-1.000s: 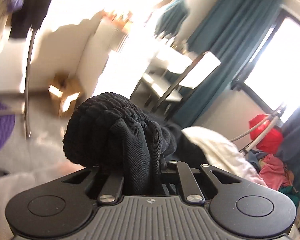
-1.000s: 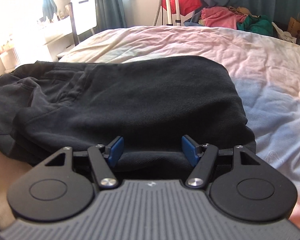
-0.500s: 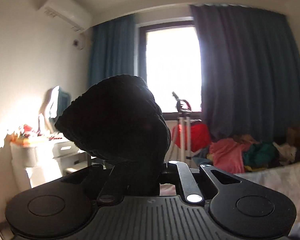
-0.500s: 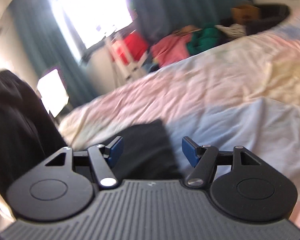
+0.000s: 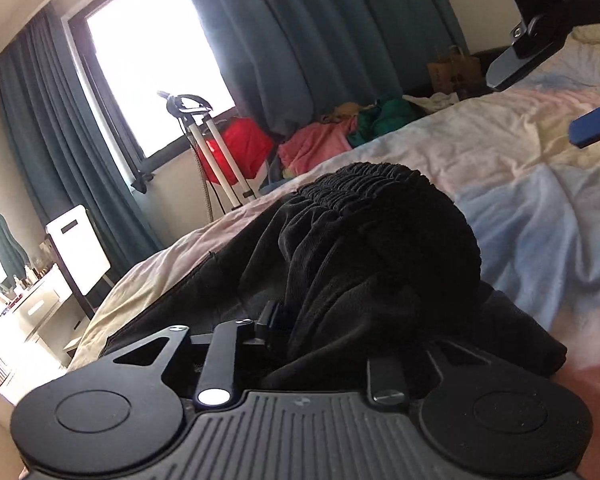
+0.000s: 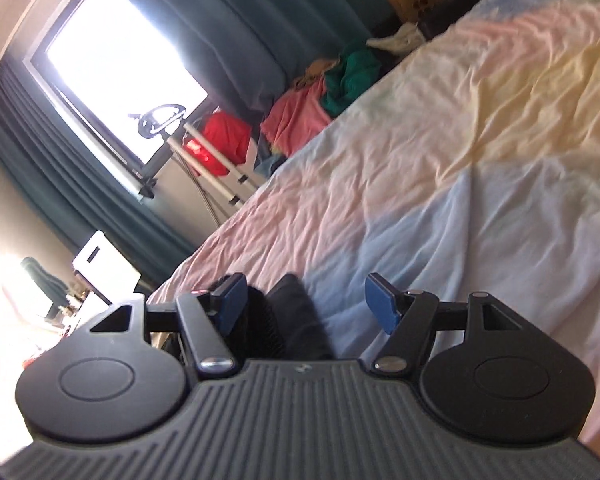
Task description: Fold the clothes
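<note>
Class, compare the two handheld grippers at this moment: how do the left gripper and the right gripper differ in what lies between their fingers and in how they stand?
1. The left gripper has the bunched black ribbed-waist garment between its opening jaws; the right gripper grips nothing, with only a strip of that garment below.
2. The right gripper's blue pads show plainly; cloth mostly hides the left's.

Both point across the pastel bedsheet.

Bunched trousers point(image 5: 364, 248) lie on the bed point(image 5: 520, 184), clothes pile point(image 5: 340, 136) behind.
</note>
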{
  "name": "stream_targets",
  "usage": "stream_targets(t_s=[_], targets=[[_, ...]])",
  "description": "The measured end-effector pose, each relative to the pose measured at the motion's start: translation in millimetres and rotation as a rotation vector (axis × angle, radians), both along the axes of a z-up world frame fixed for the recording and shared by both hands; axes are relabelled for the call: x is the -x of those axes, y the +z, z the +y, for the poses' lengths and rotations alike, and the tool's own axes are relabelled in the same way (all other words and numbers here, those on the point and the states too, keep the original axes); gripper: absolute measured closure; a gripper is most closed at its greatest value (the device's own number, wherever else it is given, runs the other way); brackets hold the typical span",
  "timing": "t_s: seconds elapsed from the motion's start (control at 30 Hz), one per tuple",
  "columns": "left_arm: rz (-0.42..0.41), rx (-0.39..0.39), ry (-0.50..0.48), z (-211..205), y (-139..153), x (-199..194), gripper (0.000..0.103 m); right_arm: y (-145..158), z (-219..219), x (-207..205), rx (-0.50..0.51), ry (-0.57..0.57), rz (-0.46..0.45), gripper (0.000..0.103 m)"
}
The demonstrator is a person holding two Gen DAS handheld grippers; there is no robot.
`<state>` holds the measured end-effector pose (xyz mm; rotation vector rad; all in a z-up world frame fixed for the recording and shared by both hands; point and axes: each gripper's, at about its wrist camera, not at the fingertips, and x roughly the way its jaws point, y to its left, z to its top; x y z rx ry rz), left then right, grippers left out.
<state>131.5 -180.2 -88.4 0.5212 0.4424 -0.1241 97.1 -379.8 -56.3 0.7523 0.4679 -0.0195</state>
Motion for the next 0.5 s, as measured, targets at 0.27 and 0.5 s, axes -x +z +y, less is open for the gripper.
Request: stream_targets(t_s=[0.27, 0.5], targets=[[0.110, -0.028, -0.129, 79, 7, 46, 0.006, -1, 23, -5, 0.009, 0.062, 0.018, 0.034], [0.026, 0.033, -0.127, 115, 18, 90, 0.003, -5, 38, -6, 0.063, 0.101, 0.037, 0.034]])
